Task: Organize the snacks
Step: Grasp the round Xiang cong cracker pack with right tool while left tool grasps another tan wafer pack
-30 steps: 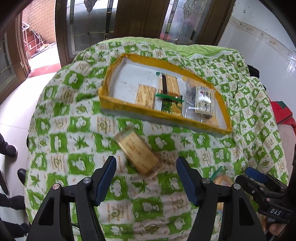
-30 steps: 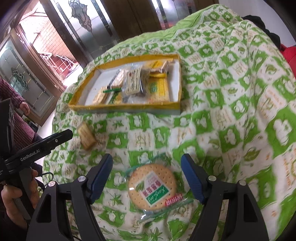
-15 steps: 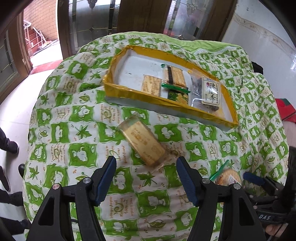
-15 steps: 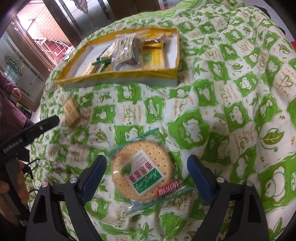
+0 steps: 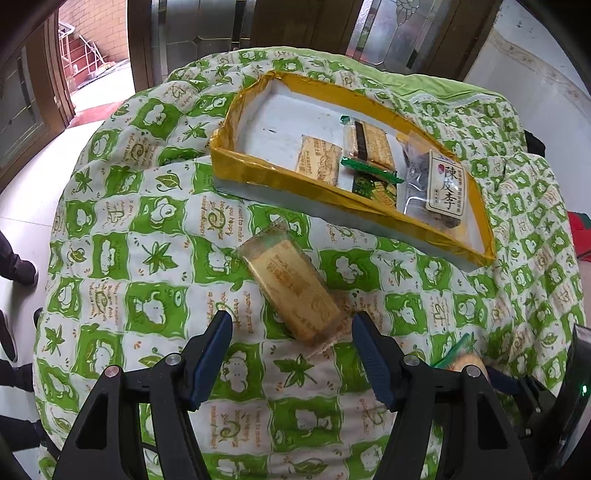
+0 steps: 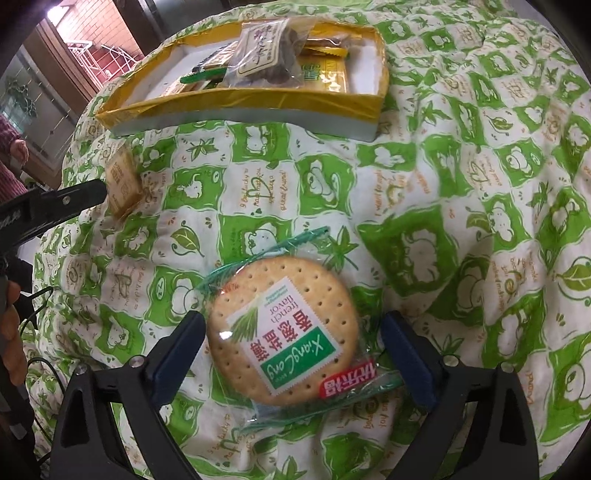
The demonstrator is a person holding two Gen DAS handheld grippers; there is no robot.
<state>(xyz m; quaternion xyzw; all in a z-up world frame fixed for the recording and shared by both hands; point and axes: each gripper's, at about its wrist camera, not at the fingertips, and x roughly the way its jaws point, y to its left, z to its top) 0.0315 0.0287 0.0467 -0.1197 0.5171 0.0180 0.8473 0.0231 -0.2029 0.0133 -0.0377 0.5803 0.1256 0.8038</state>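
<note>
A golden rectangular biscuit packet (image 5: 293,286) lies on the green-and-white cloth (image 5: 147,258), just ahead of my open left gripper (image 5: 291,325); it also shows in the right wrist view (image 6: 122,181). A round cracker in clear wrap (image 6: 282,334) lies between the open fingers of my right gripper (image 6: 291,325), not clamped. Its edge shows in the left wrist view (image 5: 467,362). The yellow-rimmed tray (image 5: 236,170) beyond holds several snack packets, among them a clear bag of dark plums (image 5: 439,188). The tray also appears in the right wrist view (image 6: 236,101).
The cloth covers a rounded table that drops off on every side. Wooden glass doors (image 5: 314,22) stand behind it. A bystander's shoes (image 5: 16,266) are on the floor at left. The left gripper's body (image 6: 48,206) shows at the right view's left edge.
Both grippers have moved forward and down. The golden packet now sits nearer the left fingers, and the round cracker has come in between the right fingers. Both stay open.
</note>
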